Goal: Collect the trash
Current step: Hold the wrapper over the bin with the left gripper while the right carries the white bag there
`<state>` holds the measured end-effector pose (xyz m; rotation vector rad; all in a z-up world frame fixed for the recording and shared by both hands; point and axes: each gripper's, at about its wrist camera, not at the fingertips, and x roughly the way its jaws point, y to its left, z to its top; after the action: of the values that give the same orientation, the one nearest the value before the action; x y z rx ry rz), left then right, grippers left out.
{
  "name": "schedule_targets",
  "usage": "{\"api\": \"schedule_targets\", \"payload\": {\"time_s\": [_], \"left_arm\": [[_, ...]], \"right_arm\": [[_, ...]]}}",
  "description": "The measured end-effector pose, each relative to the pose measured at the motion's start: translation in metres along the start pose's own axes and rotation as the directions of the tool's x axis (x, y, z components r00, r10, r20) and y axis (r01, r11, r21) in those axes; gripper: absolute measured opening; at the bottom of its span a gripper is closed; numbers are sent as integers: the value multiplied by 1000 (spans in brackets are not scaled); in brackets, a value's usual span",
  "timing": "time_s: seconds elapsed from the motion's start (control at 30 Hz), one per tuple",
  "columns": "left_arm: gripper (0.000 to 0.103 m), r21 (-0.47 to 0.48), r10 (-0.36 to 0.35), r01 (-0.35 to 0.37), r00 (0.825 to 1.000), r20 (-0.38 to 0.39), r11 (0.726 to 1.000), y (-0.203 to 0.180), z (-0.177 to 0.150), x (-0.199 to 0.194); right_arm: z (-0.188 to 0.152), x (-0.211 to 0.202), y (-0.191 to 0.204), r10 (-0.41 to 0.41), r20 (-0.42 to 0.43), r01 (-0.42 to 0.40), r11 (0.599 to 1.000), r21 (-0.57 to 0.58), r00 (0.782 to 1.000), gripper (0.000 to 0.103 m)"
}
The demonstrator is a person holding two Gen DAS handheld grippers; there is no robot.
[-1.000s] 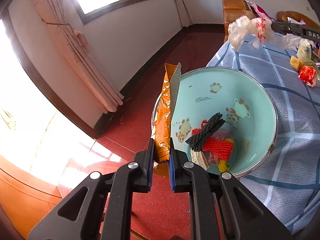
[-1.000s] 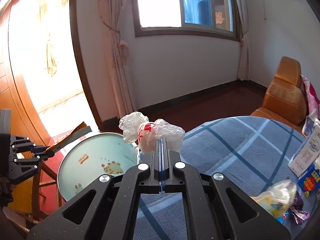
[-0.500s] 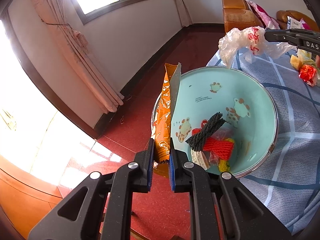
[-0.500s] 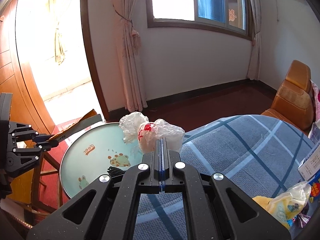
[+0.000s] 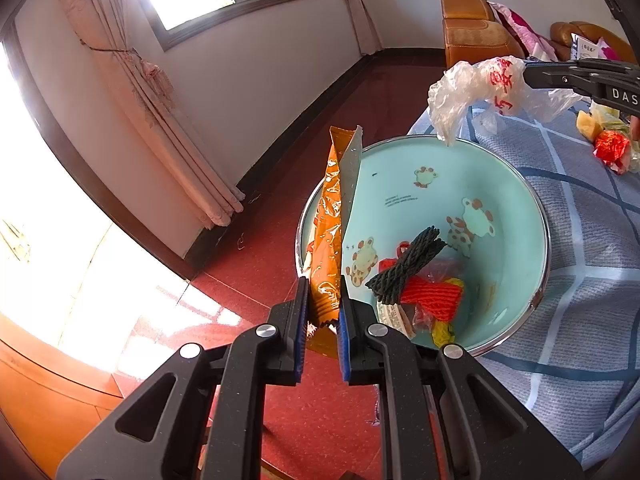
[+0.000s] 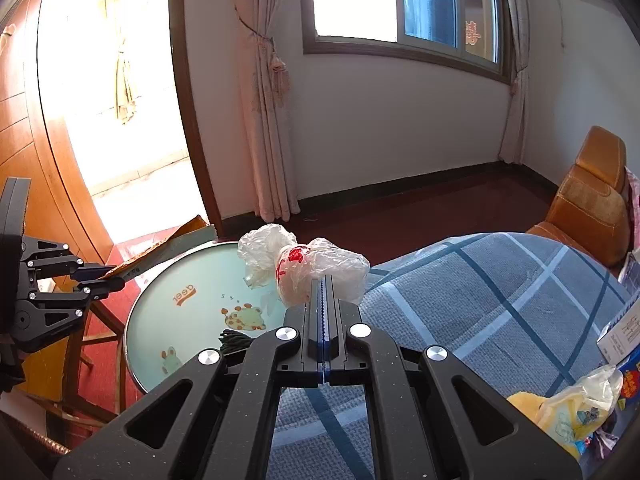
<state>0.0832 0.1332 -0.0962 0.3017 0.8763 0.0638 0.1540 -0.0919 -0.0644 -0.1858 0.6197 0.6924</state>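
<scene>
- The left gripper (image 5: 323, 312) has its jaws clenched on the lower end of an orange snack wrapper (image 5: 330, 240); the wrapper's long axis runs straight ahead of the jaws, its torn top pointing up and away from them.
- The wrapper stands over the near left rim of a pale green enamel basin (image 5: 480, 184) printed with cartoon animals, which sits just ahead and to the right of the left jaws on a blue checked tabletop (image 5: 580, 280).
- In the basin: a dark green bundle of cord (image 5: 408, 272) lying across a red net bag (image 5: 432, 296), with a yellow scrap (image 5: 442, 332) and a printed paper label (image 5: 394, 316) at the near wall.
- The right gripper (image 6: 323, 280) has its jaws pressed fully together on a crumpled clear plastic bag (image 6: 300, 268) with red print; the bag bulges ahead of the jaw tips and hangs above the basin's far rim.
- Beyond the right jaws' right side, more wrappers (image 5: 610, 148) lie on the tabletop, well apart from the basin.
</scene>
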Motion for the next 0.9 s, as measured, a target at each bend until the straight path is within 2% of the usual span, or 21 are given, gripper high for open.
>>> {"api": "schedule_targets", "payload": {"time_s": [0.3,0.9], "left_arm": [[13,-6,-6,6,1000,0,1000,2,0,0],[13,-2,-4,4,1000,-5,1000,3,1,2]], "right_arm": [[1,1,2,7,-6,-7,1000,-8,1000,1],[-5,8,23,-30,-27,27,993,-117,999,1]]}}
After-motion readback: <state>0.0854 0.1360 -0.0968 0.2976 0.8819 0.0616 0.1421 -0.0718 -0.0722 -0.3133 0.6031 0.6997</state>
